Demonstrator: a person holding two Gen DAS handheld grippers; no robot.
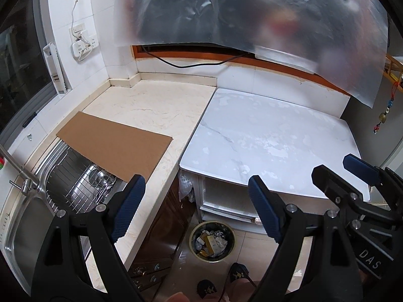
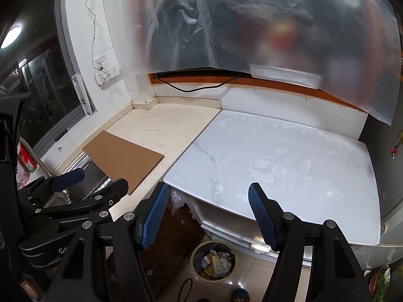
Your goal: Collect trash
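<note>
A round trash bin (image 1: pixel 193 235) (image 2: pixel 194 254) stands on the floor below the table edge, filled with crumpled wrappers and small boxes (image 1: pixel 211 242) (image 2: pixel 216 261). My left gripper (image 1: pixel 196 201) hovers high above the counter edge and the bin, open, with nothing between its blue pads. My right gripper (image 2: pixel 209 214) hangs beside it, above the front edge of the white table, also open and empty. Each gripper shows in the other's view: the right gripper (image 1: pixel 345 173) at the right, the left gripper (image 2: pixel 93 183) at the left.
A white marble table (image 1: pixel 264 138) (image 2: pixel 277 163) abuts a beige countertop (image 1: pixel 151 105) (image 2: pixel 163 125). A cardboard sheet (image 1: pixel 113 143) (image 2: pixel 123 158) partly covers the steel sink (image 1: pixel 25 226) and its wire rack (image 1: pixel 75 183). A plastic sheet (image 1: pixel 252 12) hangs behind. A person's slippered feet (image 1: pixel 239 274) stand near the bin.
</note>
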